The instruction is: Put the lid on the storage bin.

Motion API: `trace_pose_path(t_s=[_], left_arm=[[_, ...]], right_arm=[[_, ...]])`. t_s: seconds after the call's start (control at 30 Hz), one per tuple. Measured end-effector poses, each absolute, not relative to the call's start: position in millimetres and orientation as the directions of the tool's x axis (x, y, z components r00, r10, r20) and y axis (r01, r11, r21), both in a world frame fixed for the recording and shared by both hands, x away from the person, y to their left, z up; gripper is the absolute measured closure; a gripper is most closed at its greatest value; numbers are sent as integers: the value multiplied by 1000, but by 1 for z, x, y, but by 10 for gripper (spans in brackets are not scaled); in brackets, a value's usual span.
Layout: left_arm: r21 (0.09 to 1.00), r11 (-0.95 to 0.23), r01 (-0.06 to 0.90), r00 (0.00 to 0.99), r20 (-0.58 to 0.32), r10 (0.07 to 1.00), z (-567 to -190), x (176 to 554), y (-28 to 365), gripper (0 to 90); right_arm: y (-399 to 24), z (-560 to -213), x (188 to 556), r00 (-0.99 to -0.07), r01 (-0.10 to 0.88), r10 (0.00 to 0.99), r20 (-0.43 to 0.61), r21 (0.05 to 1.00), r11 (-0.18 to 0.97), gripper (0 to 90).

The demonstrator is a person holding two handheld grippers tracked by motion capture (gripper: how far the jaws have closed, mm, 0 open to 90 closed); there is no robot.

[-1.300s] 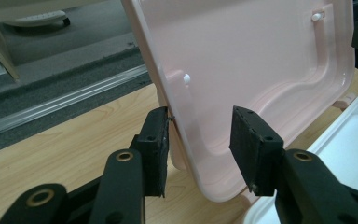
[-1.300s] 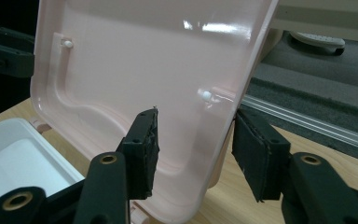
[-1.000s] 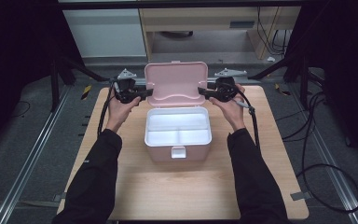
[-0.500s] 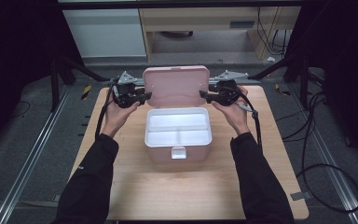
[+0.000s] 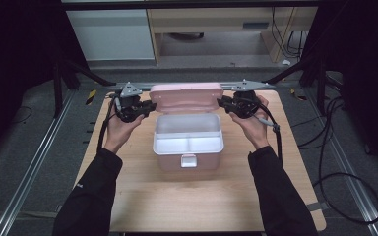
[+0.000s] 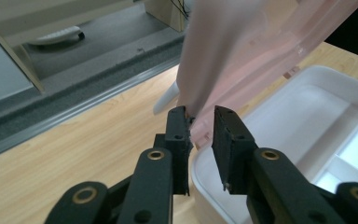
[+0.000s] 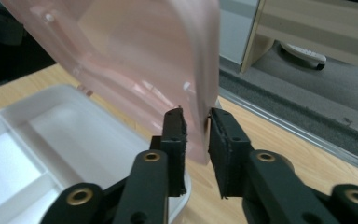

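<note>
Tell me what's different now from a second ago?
The pink lid has tipped forward from leaning back to nearly upright over the white box. The left tool and right tool moved with it, their jaws closing on the lid's side edges, one at each end. The box stayed where it was on the wooden table.

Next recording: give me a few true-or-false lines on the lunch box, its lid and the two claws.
1. The pink lid is raised above the white box. True.
2. The left claw has the lid's edge between its jaws. True.
3. The box holds food. False: its compartments are empty.
4. The right claw grips the box's front latch. False: it is at the lid's side edge.
5. The box stands on a wooden table. True.
</note>
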State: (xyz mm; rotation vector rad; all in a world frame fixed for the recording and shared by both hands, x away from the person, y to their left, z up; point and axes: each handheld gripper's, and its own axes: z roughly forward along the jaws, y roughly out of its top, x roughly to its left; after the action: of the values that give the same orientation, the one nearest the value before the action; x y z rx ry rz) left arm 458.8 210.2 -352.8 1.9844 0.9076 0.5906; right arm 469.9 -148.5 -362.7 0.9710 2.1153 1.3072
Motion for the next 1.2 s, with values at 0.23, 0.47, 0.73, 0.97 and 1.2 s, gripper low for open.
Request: trace_pose_path(t_s=[0.23,0.47,0.73,0.97,1.2], left_arm=[[839,-392,378,638,71,767,-357,445,212,808],[850,-378,367,658,49,751,-367,428,217,783],[860,-376,345,651,69,756,-375,402,221,699],[845,-397,358,651,79,755,-385,390,222,644],[823,-430,370,657,96,748,-393,378,219,620]], right_arm=[[-152,-369,452,-657,315,753,-32,896,313,814],[-152,-373,437,-670,310,741,-53,887,343,791],[-153,-378,414,-684,298,727,-60,887,353,720],[-157,-386,398,-678,302,732,-73,880,368,639],[-165,-400,381,-681,321,731,-44,879,352,596]])
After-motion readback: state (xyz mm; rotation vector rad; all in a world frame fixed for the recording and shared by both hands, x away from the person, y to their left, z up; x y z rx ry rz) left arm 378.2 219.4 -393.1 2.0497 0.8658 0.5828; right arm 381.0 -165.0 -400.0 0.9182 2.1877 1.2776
